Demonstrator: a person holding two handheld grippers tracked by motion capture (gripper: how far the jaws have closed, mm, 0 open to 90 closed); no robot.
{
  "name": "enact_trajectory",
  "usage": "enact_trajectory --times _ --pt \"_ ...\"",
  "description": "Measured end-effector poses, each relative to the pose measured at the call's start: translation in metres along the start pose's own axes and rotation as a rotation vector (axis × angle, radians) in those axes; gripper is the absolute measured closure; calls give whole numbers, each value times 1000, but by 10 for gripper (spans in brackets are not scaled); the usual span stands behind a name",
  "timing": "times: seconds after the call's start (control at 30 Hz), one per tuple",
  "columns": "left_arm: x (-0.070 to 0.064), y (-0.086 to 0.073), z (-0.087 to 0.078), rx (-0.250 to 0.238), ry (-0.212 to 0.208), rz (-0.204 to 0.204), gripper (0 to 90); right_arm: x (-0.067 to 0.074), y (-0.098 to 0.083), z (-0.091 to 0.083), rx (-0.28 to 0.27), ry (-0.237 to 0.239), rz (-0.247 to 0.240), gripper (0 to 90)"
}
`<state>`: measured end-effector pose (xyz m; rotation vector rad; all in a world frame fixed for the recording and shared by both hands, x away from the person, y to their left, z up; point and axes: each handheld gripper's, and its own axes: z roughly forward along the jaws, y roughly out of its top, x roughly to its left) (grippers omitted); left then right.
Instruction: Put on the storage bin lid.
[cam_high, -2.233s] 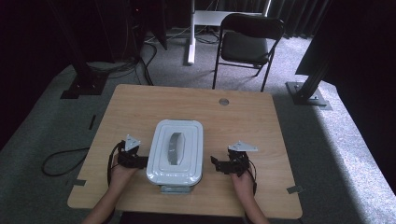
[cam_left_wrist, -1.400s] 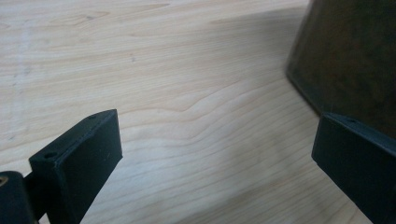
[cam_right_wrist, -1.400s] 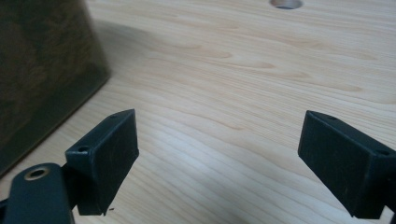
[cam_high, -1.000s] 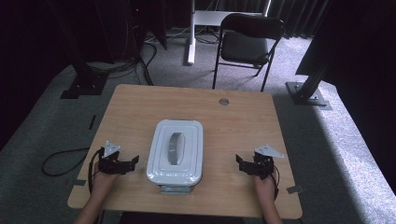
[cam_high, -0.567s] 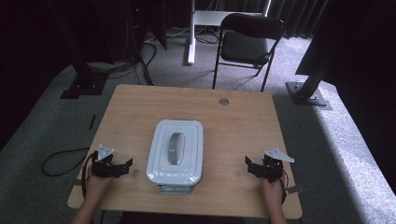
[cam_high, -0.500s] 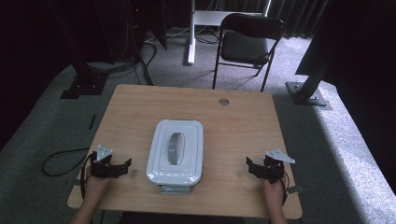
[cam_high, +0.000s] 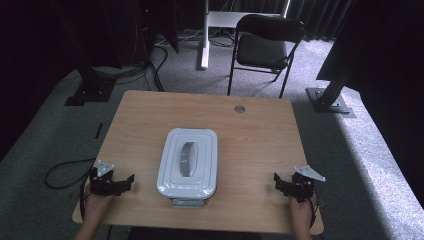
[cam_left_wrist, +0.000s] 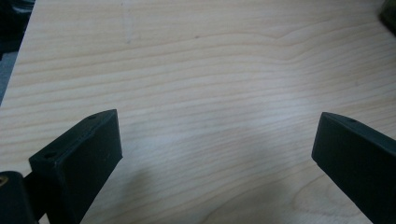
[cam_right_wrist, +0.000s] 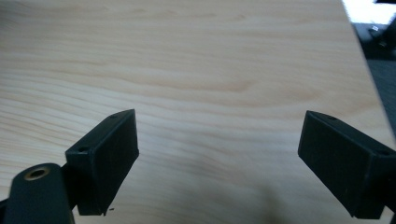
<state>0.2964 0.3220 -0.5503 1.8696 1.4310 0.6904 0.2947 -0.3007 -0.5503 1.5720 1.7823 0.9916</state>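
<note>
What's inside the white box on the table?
The white box has its lid on, with a grey handle on top. The lid covers the inside, so whatever it holds can't be seen.

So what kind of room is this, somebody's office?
More likely a lab or recording studio than an office: black curtains hang around, metal stand bases sit on grey carpet, and a lone wooden table faces a folding chair.

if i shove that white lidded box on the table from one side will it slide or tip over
The white box is low and wide, resting flat on the table, so it would probably slide rather than tip. It looks like rigid plastic, so likely stiff and fairly light, though its contents are hidden. The lid's grey handle seems the natural lifting point; whether the lid is latched cannot be told.
</note>
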Motion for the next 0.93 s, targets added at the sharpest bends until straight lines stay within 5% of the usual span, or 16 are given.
enact_trajectory --times 0.43,0.53,0.77,0.93 --pt "7 -10 -5 23 59 -27 23 -17 -17 -10 21 -16 64 114" --pt "7 -12 -7 24 72 -24 23 -19 -19 -11 26 -21 63 114" --pt "14 -17 -14 0 96 -86 23 -21 -21 -6 48 -21 64 114" --pt "13 -18 -14 -3 96 -83 23 -20 -20 -4 57 -24 60 117"
